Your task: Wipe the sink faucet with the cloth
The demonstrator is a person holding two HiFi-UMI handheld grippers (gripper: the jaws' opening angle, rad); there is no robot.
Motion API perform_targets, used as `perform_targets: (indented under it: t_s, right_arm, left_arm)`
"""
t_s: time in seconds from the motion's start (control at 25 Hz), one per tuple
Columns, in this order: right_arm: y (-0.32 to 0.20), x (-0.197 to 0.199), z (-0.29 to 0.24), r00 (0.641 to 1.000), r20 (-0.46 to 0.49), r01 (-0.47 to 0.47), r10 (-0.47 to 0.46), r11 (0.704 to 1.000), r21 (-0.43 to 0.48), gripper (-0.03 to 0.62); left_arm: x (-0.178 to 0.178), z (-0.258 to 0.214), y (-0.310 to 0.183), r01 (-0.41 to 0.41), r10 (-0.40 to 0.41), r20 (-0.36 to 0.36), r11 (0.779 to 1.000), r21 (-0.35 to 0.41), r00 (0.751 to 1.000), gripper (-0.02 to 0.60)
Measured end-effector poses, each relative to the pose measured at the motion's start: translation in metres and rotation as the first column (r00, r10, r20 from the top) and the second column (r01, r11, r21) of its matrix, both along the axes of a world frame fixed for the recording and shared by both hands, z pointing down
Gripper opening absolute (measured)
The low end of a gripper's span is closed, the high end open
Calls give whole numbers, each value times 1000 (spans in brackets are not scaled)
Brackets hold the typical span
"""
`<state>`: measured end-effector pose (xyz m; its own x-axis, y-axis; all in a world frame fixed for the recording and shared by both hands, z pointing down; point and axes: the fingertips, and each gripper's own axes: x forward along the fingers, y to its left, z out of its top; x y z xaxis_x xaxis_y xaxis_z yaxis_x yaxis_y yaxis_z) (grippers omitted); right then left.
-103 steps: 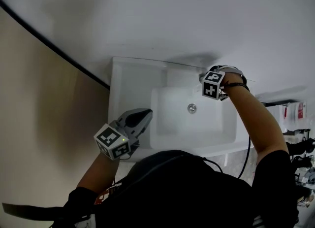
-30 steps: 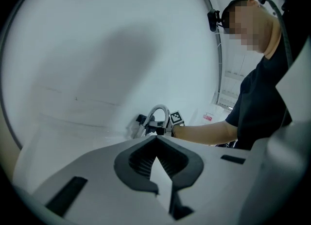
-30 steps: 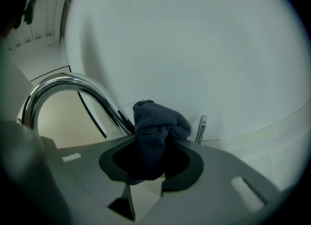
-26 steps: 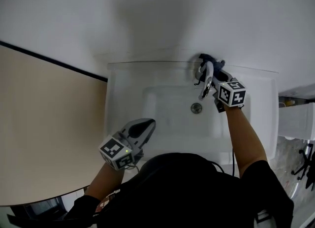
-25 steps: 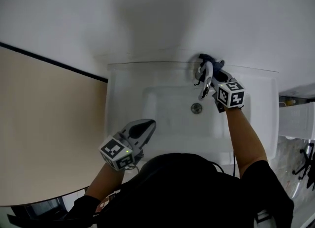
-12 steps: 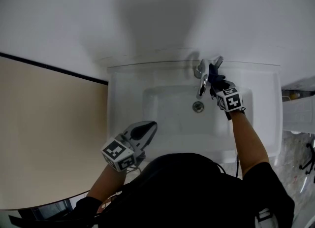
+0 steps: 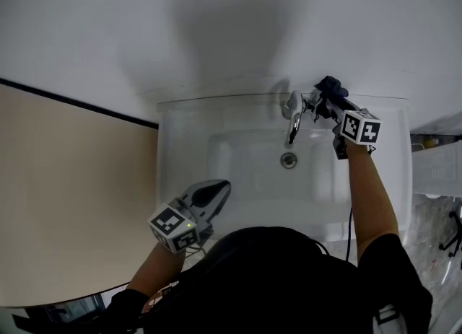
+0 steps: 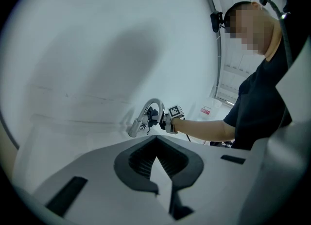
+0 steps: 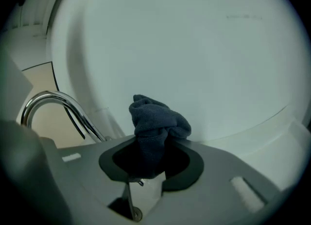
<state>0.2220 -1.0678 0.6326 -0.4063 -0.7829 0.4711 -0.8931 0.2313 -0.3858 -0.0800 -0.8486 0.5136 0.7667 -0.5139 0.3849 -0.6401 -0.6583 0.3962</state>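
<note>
Holding the left gripper [image 7: 215, 191] low over the near-left rim of the sink [image 7: 172, 145], jaws together on nothing, probably parking it clear of the work. Pinching the bunched dark cloth [image 7: 330, 86] tight in the right gripper [image 7: 326, 102], just right of the faucet [image 7: 292, 112] by the back wall, seemingly lining up for its base; contact not showing.

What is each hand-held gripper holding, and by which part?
The right hand-held gripper clamps the dark blue cloth by its bunched lower part; the rest sticks out past the jaws. The left hand-held gripper is shut, holding nothing.
</note>
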Motion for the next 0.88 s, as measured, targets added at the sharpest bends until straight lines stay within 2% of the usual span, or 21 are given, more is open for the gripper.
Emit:
perform_targets:
  t_s: [0.12,0.2,0.28,0.44,0.52,0.56,0.6,0.64,0.68,0.76,0.8,0.84,0.88]
  right_arm:
    - [-5,-12,12,991,130,16,-11,999,-37,109]
    - [0,-20,24,986,166,46,-35,997,-61,109]
    - [11,-34,39,988,109,117,-107,989,-91,109]
    - [23,-49,49,974,-83,204,-212,975,-92,109]
    - [27,-58,43,943,-174,276,-284,959,-72,109]
    - [31,-65,39,917,-209,333,-339,941,-61,107]
    - [36,-72,35,895,-222,386,-387,921,-50,107]
    - [37,-74,30,893,-200,406,-404,913,-35,107]
    - [36,-69,25,917,-143,375,-373,927,-15,107]
    - [28,-36,15,981,9,196,-196,981,16,107]
    - [25,-18,12,993,43,109,-110,994,22,107]
    - [22,-6,10,998,17,64,-64,998,30,107]
    - [20,-2,9,995,-71,67,-64,997,45,107]
  left_arm:
    - [-1,5,1,2,-2,-4,1000,-14,1000,0]
    - [0,8,3,-3,3,-7,1000,-18,1000,0]
    - [1,8,3,-11,11,-4,1000,-14,1000,0]
    - [6,8,4,-18,18,-1,1000,-22,1000,0]
    - [8,9,4,-23,23,2,999,-25,1000,0]
    - [8,9,4,-25,25,3,999,-25,1000,0]
    - [9,10,3,-24,24,2,999,-25,1000,0]
    - [9,9,2,-20,20,-1,999,-26,1000,0]
    - [9,8,2,-15,15,-4,999,-28,1000,0]
    - [7,5,2,-7,6,-12,1000,-24,1000,0]
    - [6,3,2,-4,4,-16,1000,-16,1000,0]
    - [3,3,2,-1,0,-17,1000,-11,1000,0]
    - [-1,4,1,5,-5,-16,1000,-10,1000,0]
